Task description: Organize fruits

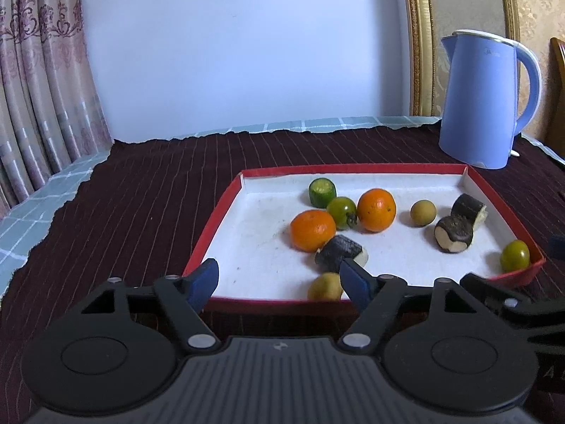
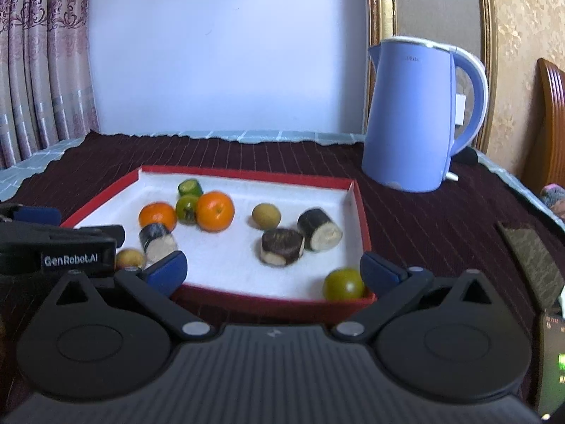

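Both tongs, left and right, gape wide and empty, so a careless reach could nudge the round fruit at the tray's near edge rolling away.

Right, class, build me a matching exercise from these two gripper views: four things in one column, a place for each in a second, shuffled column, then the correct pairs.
Things:
1. kettle
2. cucumber piece
3. green tomato
4. left gripper

Places:
A. near right corner of the tray
B. far part of the tray, behind another green tomato
C. on the dark cloth, beyond the tray
D. over the tray's near edge, open

Pairs: 1-C, 2-B, 3-A, 4-D
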The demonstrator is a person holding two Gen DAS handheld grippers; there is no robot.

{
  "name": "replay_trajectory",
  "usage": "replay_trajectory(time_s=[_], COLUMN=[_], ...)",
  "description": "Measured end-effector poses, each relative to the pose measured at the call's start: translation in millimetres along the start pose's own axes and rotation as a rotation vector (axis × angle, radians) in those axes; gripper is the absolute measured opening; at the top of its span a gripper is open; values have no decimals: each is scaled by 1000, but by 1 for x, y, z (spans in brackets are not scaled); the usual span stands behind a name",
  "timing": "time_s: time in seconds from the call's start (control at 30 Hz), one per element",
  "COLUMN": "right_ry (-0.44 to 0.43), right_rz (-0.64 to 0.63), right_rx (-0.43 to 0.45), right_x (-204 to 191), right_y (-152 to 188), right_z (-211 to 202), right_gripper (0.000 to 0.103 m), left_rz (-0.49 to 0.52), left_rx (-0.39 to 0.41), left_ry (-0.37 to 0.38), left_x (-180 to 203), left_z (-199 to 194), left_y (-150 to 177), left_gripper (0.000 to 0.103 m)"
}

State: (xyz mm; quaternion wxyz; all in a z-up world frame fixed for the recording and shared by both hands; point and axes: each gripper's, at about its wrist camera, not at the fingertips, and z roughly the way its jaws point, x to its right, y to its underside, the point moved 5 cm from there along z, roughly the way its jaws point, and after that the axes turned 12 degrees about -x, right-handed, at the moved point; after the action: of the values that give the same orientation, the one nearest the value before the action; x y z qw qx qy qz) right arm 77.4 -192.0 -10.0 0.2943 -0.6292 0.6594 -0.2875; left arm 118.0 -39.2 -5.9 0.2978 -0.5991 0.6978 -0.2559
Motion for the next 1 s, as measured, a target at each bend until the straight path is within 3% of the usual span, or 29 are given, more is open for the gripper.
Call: replay_trajectory(time_s=[0.33, 1.0], right_ry=[-8, 15], right_rz=[5, 0], right_rx=[-59, -115], right_x=[-6, -12], right_y=[25, 30], right_z=[6, 22], right_gripper=[103, 103], left_rz=[-16, -36], left_rx=[-13, -63], left_ry=[4, 3], left_x=[-5, -14], left_z=[-3, 13], left_y=[19, 41], left_gripper=[80, 81])
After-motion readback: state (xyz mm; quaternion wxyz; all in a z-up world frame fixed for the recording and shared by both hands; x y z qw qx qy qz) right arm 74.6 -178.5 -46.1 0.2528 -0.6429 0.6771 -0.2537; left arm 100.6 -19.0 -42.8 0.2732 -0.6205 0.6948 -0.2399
